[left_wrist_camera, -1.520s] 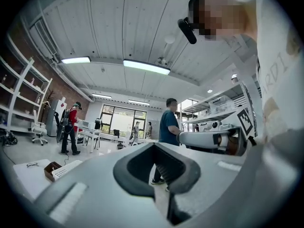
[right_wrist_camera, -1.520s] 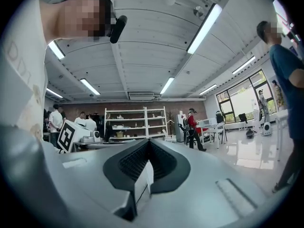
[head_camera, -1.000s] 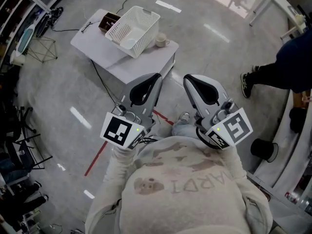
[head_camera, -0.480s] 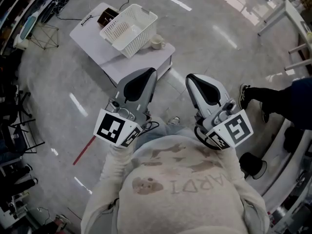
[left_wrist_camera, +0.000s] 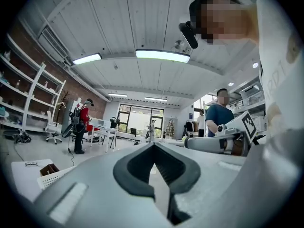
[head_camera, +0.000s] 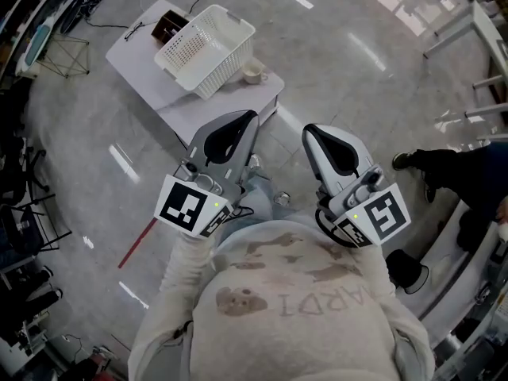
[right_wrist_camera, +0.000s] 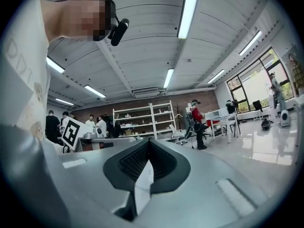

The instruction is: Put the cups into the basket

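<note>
Left gripper has its jaws pressed together at the tips with nothing between them; the right gripper is likewise closed and empty. Both are held side by side, close in front of the person's chest, well apart from the white table. On that table stands the white perforated basket, with one pale cup just beside it on the tabletop, outside it. A small brown box sits behind the basket
</note>
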`<state>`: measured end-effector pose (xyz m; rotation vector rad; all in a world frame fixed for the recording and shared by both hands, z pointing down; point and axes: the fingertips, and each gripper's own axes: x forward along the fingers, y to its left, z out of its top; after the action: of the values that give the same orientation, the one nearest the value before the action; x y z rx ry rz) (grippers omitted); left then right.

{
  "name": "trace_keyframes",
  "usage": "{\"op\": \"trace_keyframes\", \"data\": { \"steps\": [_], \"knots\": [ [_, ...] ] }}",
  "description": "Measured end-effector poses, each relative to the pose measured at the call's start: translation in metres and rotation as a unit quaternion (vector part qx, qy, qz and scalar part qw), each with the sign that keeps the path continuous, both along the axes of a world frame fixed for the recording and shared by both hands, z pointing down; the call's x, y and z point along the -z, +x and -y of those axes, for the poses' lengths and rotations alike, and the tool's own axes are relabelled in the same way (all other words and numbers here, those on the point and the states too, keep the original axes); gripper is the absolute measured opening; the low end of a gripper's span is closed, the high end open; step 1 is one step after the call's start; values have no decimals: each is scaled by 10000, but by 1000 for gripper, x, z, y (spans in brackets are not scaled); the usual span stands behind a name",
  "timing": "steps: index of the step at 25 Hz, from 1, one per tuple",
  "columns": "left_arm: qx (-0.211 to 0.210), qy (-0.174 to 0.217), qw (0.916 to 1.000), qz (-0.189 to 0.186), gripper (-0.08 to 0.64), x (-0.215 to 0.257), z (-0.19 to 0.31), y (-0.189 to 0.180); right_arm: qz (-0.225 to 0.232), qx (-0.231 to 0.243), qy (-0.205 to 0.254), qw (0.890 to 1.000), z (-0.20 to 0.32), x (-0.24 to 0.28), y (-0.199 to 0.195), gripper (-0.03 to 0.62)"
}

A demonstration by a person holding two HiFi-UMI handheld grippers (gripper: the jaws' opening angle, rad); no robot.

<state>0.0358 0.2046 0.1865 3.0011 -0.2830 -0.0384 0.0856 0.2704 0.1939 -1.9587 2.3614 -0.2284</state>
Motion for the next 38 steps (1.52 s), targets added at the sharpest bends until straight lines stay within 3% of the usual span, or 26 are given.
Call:
{"op": "trace_keyframes", "data": {
  "steps": [10, 16, 23, 28, 31, 35, 38],
  "knots": [
    [-237, 554, 9981, -84, 0, 14, 76, 36, -177, 34, 112, 9998, 96, 15, 24, 28],
    [-227, 519, 9983, -160, 0, 11, 123, 30, -244, 83, 48, 9997, 148, 16, 20, 28],
    [-31, 141, 9995, -268, 0, 3, 162, 27, -261, 151, -433, 9986, 189, 0, 29, 28],
    [304, 125, 9993, -154, 0, -5, 186, 37, -250, 345, -755, 9962, 216, -20, 55, 28],
    [551, 197, 9975, -391, 0, -1, 206, 45, -252, 540, -943, 9938, 240, -38, 72, 28],
    [872, 110, 9961, -38, 0, -19, 235, 61, -325, 800, -1353, 9870, 276, -72, 99, 28],
    [1132, 18, 9936, -62, 0, -29, 260, 77, -302, 958, -1764, 9792, 302, -107, 122, 29]
  ]
}}
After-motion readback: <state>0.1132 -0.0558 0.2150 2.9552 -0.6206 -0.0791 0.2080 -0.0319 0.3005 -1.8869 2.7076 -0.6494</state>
